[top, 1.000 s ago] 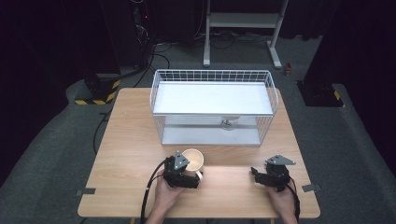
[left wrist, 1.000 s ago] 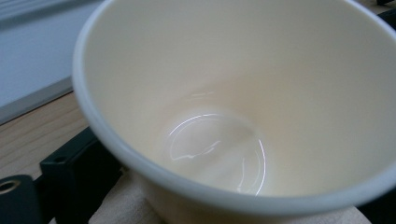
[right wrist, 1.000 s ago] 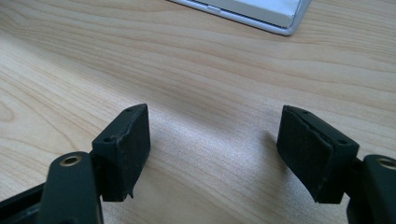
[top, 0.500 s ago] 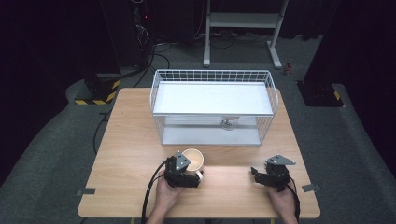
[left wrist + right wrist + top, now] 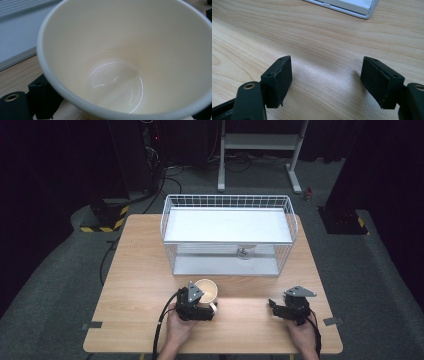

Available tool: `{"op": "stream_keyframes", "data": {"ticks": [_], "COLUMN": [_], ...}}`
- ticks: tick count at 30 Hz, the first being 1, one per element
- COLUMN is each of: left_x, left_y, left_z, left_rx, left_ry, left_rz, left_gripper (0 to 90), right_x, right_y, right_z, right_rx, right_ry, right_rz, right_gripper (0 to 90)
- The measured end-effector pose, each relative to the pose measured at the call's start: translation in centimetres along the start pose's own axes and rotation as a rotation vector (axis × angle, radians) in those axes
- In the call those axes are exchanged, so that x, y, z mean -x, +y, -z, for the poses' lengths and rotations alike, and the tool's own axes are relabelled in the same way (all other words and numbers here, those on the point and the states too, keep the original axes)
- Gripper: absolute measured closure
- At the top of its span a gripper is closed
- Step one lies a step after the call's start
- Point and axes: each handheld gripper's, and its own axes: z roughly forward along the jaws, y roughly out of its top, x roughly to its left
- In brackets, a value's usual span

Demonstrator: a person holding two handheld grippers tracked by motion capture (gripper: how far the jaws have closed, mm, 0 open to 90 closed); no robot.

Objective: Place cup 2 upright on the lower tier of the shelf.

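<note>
A cream paper cup stands near the front of the wooden table, just ahead of the basket. My left gripper is shut on the cup, a jaw on either side of it. In the left gripper view I look into the empty cup, and one black finger shows outside its lower left wall. My right gripper rests at the front right of the table. Its jaws stand open with only bare wood between them.
A white wire basket with a white floor stands across the middle of the table, a small metal piece at its front wall. Its corner shows ahead of the right gripper. Cables and a yellow-black striped block lie on the floor.
</note>
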Motion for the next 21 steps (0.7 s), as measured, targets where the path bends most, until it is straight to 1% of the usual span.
{"op": "stream_keyframes", "data": {"ticks": [2,3,4,6,7,8,12,13,15,16,20,21], "left_x": [-0.2,-0.4,-0.5,-0.6,-0.5,-0.5,-0.7,-0.8,-0.9,-0.9,-1.1,-1.3], "left_y": [0.1,0.1,0.2,0.5,0.7,1.0,1.4,1.4,1.6,1.6,1.9,2.0], "left_z": [0.0,0.0,0.0,0.0,0.0,0.0,0.1,0.0,-0.2,-0.3,-0.4,-0.4], "left_rx": [-0.003,-0.004,-0.004,-0.010,-0.014,-0.007,0.011,0.008,-0.004,-0.006,-0.004,-0.007], "left_ry": [-0.013,-0.028,-0.037,-0.032,-0.017,-0.004,-0.028,-0.028,-0.007,-0.004,-0.008,-0.003], "left_rz": [0.028,0.057,0.076,0.079,0.069,0.057,0.073,0.070,0.068,0.074,0.078,0.067], "left_gripper": [8.2,8.2,8.2,8.1,8.2,8.2,8.2,8.2,8.2,8.2,8.2,8.3], "right_x": [0.0,0.0,0.0,0.0,0.0,0.0,0.0,0.0,0.0,0.0,0.0,0.0], "right_y": [0.0,0.0,0.0,0.0,0.0,0.0,0.0,0.0,0.0,0.0,0.0,0.0], "right_z": [0.0,0.0,0.0,0.0,0.0,0.0,0.0,0.0,0.0,0.0,0.0,0.0], "right_rx": [0.000,0.000,0.000,0.000,0.000,0.000,0.000,0.000,0.001,0.000,-0.001,-0.001], "right_ry": [0.000,0.000,0.000,0.000,0.000,0.000,0.000,0.000,-0.001,-0.002,-0.002,-0.002], "right_rz": [0.000,0.000,0.000,0.000,0.000,0.000,0.000,0.000,0.002,0.003,0.001,0.000], "right_gripper": [25.4,25.4,25.4,25.4,25.4,25.4,25.4,25.4,25.1,25.0,25.0,25.0]}}
